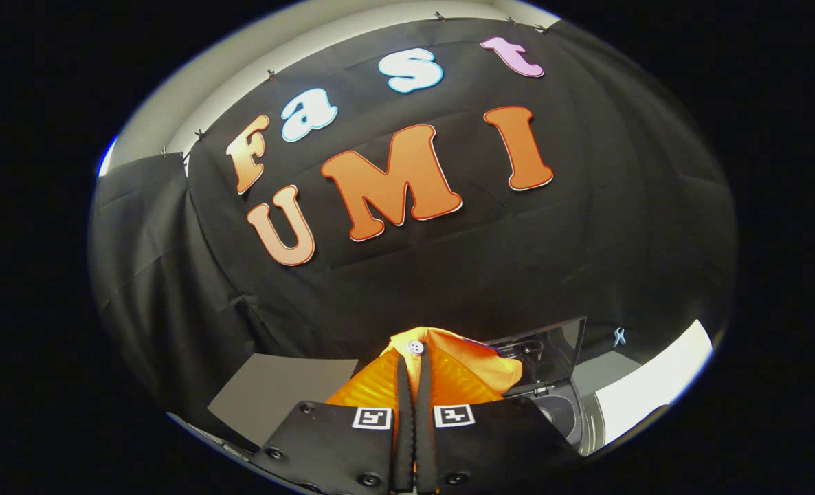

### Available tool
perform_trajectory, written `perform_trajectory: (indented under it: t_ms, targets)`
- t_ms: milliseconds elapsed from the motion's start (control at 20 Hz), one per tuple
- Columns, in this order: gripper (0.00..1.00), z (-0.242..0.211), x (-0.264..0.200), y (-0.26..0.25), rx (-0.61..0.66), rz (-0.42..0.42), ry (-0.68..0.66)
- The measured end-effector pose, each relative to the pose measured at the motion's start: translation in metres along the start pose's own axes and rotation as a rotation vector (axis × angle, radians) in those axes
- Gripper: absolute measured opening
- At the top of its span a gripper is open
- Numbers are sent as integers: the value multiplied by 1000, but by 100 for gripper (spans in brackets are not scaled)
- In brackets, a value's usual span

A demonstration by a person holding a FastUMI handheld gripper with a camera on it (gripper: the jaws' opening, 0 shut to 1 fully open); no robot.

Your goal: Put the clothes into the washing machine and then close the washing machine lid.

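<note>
Tongs (pixel 413 385) closed tight on an orange garment (pixel 473 368); both fingers (pixel 402 412) pinch a fold of it, and a white button (pixel 416 347) sits just past the tips. The cloth bunches up around and ahead of the fingers, lifted off the surface.

Washing machine (pixel 560 412) lies just beyond and to the right of the tongs, lid (pixel 548 347) standing open, dark drum opening below it.

Step in hand, as I judge it: carry the garment across to the opening. Advice: keep the pinch firm, bring the cloth over the drum mouth and clear of the raised lid before lowering, and release only once the bulk hangs inside, or a trailing edge may catch on the rim.

Worktop (pixel 648 385) is pale, lit on the right; a grey sheet (pixel 277 392) lies on the left. Black cloth drapes the booth wall behind.
</note>
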State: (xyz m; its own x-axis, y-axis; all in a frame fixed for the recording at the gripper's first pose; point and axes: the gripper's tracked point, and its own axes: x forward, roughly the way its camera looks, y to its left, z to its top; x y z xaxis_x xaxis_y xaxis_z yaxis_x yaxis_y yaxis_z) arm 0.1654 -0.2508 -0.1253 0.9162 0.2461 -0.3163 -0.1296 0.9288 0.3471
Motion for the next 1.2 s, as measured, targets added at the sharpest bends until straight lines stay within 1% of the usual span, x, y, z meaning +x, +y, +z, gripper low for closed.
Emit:
perform_trajectory:
  t_ms: [450,600,700,800,900,1100,1200]
  targets:
    - [9,44,4,-10,5,27,-66]
    - [9,47,12,-8,5,39,-64]
    - [9,43,19,-7,-16,47,-61]
    - [9,30,25,-10,-37,40,-38]
    - [9,4,29,-13,-37,38,-7]
    - [9,-72,43,-37,-44,6,115]
    - [9,-108,47,-49,-19,-11,167]
